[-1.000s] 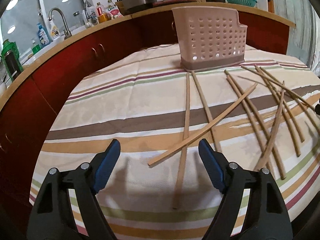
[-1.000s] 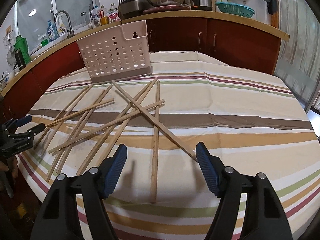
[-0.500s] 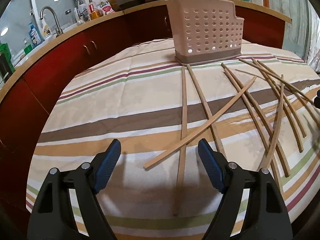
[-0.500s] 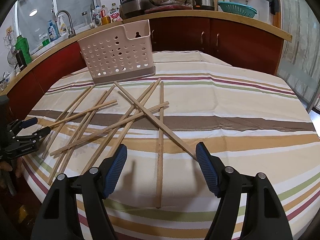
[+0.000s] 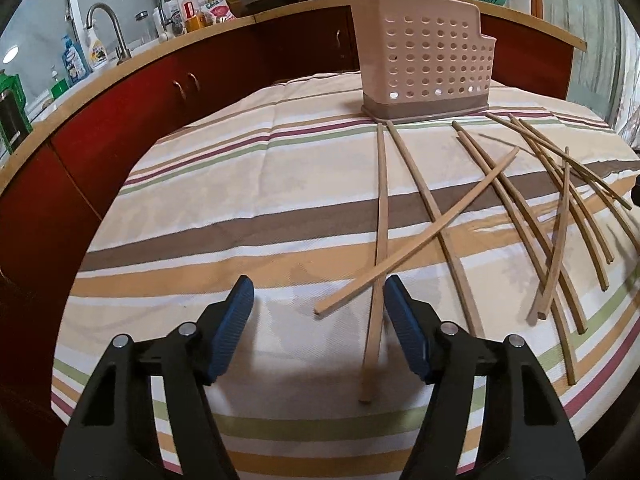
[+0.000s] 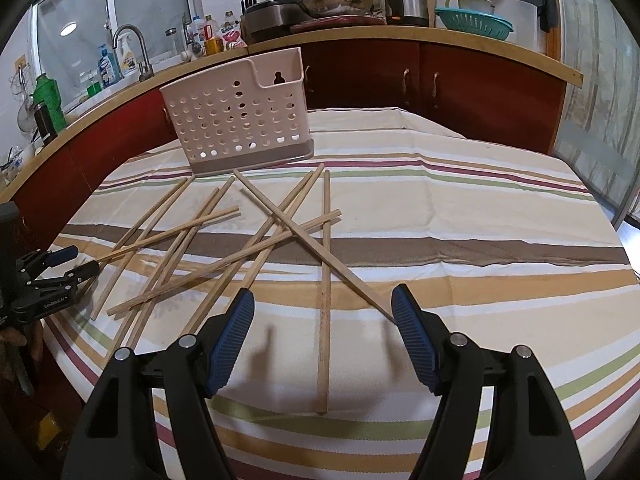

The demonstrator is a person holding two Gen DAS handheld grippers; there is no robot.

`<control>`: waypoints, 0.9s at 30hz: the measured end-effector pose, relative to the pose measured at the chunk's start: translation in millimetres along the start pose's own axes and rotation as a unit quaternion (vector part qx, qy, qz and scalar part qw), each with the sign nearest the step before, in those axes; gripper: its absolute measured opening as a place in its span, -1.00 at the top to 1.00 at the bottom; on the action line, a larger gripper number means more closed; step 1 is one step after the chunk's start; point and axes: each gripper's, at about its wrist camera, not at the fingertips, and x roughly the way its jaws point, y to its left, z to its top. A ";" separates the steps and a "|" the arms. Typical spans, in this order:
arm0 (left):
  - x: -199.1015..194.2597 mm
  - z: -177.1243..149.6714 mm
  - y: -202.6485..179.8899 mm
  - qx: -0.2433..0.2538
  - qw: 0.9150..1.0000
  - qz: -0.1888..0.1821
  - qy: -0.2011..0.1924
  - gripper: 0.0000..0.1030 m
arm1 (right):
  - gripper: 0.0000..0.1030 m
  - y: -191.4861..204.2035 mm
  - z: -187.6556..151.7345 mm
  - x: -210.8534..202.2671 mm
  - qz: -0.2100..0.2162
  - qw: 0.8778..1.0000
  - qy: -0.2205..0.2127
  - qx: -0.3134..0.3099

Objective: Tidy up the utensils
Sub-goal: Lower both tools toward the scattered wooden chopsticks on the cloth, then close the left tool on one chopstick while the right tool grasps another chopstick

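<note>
Several wooden chopsticks (image 5: 436, 220) lie scattered and crossed on a striped tablecloth (image 5: 224, 200). A pale perforated utensil holder (image 5: 424, 60) stands upright beyond them; it also shows in the right wrist view (image 6: 240, 120). My left gripper (image 5: 318, 302) is open and empty, low over the cloth, with the near end of one slanted chopstick (image 5: 404, 248) between its fingers. My right gripper (image 6: 322, 312) is open and empty above the near end of a straight chopstick (image 6: 325, 280). The left gripper also shows at the left edge of the right wrist view (image 6: 60, 268).
Red cabinets with a wooden counter (image 6: 440, 36) curve behind the table, carrying a sink tap (image 6: 132, 48), bottles, a pan, a kettle (image 6: 404, 0) and a teal colander (image 6: 472, 20). The table edge drops off close in front of both grippers.
The left gripper has moved forward and lower towards the chopsticks, so the slanted chopstick's end now lies between its fingers. The right gripper has crept slightly forward. Both stay open.
</note>
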 end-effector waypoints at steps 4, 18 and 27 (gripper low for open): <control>-1.8 1.3 -1.1 0.014 1.000 -0.008 -0.003 -0.26 | -0.35 2.1 -0.5 1.9 0.001 1.000 0.002 -0.004; 13.0 9.4 -3.5 0.023 0.996 -0.085 0.010 0.37 | -0.35 4.7 -2.2 4.3 0.002 1.000 0.004 -0.003; 8.4 9.2 -14.4 0.046 0.995 -0.092 0.016 0.65 | -0.35 2.2 -2.1 2.8 0.004 1.000 0.002 0.000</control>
